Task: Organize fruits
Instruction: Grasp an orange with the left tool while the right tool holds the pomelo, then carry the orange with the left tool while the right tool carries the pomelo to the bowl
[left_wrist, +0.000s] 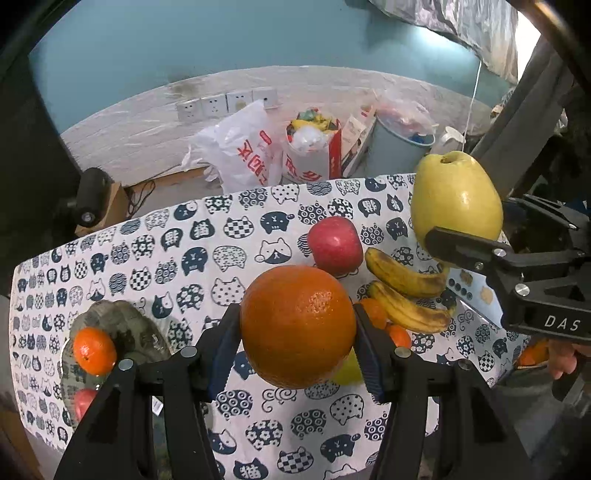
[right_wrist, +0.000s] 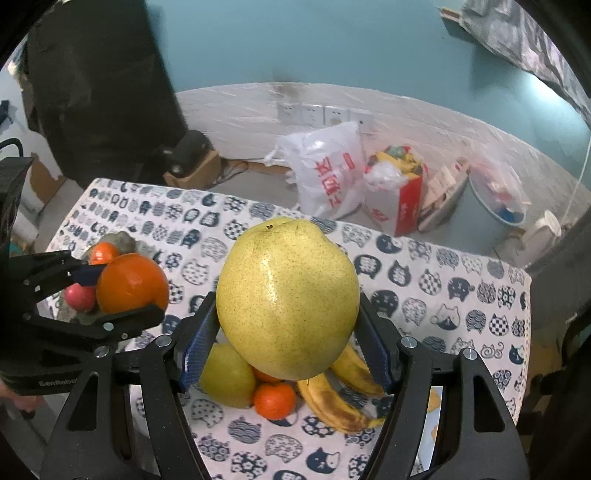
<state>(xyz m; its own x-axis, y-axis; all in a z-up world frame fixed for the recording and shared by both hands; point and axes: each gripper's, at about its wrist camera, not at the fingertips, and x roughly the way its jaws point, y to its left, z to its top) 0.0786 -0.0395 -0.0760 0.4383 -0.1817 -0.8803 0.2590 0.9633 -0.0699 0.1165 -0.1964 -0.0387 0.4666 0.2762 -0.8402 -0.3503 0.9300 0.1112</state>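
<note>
Upright pear (right_wrist: 287, 301), stem end up, gripped

Left gripper (left_wrist: 297, 328): fingers clamped on an orange, angled downward.
Right gripper (right_wrist: 286, 314): fingers clamped on a pear, angled downward.

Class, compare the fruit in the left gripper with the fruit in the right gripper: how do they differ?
The left gripper holds a round orange; the right gripper holds a yellow pear. The pear is larger, taller and speckled; the orange is smaller, with dimpled skin. Both are clamped clear of the tablecloth.
</note>
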